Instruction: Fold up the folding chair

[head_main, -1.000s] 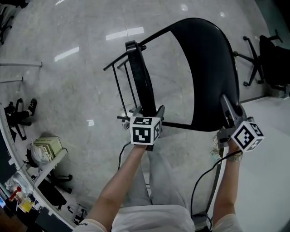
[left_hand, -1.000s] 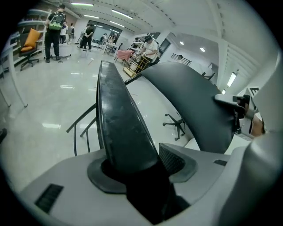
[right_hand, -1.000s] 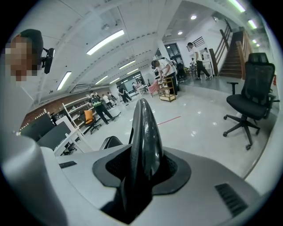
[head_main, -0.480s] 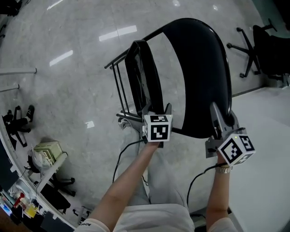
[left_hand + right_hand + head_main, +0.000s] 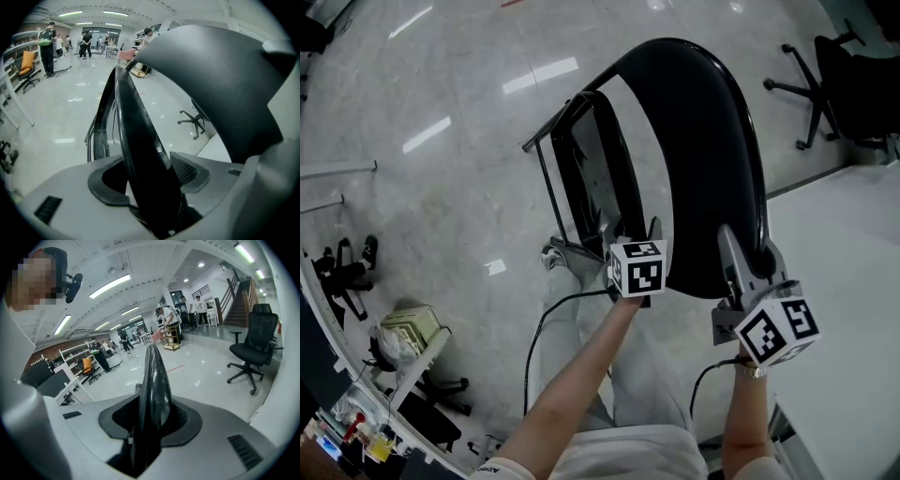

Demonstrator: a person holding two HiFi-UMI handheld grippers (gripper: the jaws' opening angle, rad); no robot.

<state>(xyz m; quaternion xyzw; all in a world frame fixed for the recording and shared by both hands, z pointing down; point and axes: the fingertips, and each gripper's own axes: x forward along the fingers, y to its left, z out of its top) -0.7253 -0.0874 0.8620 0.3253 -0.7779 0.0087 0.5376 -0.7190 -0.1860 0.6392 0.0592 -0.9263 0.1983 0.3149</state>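
The seat [image 5: 598, 178] and backrest [image 5: 712, 159] are smooth black plastic (glossy in places), the floor [image 5: 422, 216] polished.

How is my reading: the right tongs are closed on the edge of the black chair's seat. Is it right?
Not quite. The right tongs are closed on the edge of the black chair's backrest, not of its seat. The head view shows this.

The head view is looking steeply down on the chair [image 5: 703, 141] and floor [image 5: 441, 187]. Both gripper views are looking along their jaws, very close to the chair, sharing the floor beyond.
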